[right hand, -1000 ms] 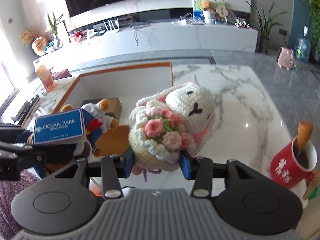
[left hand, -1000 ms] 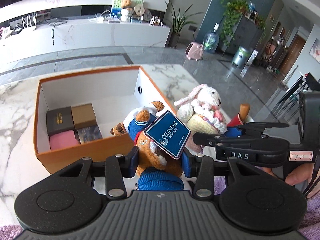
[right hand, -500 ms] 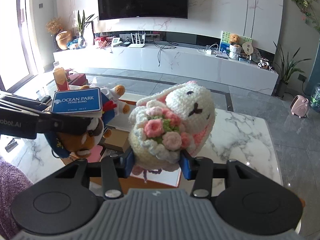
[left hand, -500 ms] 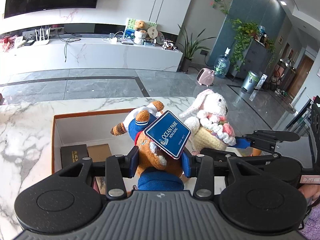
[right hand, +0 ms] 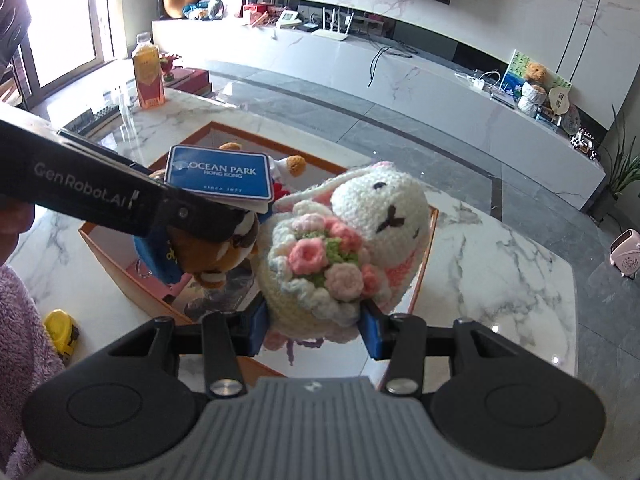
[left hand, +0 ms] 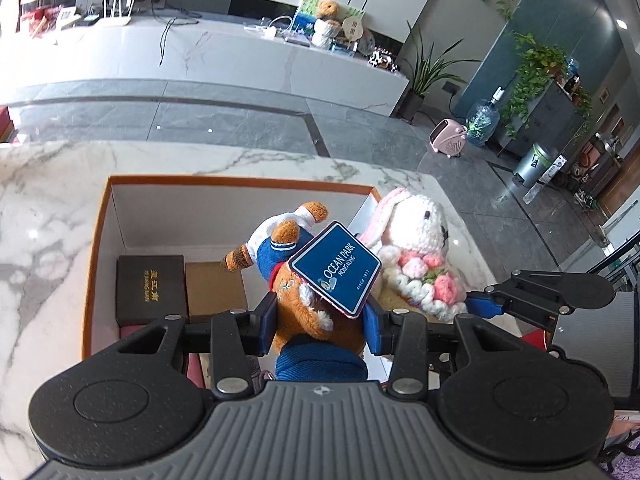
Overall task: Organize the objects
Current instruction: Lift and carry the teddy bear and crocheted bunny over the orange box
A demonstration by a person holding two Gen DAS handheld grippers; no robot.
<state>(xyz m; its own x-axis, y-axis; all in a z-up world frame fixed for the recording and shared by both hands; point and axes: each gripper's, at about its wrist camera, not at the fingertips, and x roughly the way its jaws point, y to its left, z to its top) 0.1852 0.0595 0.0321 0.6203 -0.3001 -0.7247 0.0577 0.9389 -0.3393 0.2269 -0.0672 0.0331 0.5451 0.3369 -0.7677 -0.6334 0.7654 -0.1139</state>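
Your left gripper (left hand: 320,320) clamped a brown plush toy in a blue sailor outfit (left hand: 298,280), its Ocean Park tag (left hand: 335,267) facing up, above the orange-rimmed box (left hand: 100,224). Just to its right, your right gripper (left hand: 476,305) held the crocheted white bunny (left hand: 416,232).

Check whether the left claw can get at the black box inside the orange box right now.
Probably not as things stand: the left claw is shut on the brown plush toy, so it has no free grip. The black box itself lies uncovered in the orange box.
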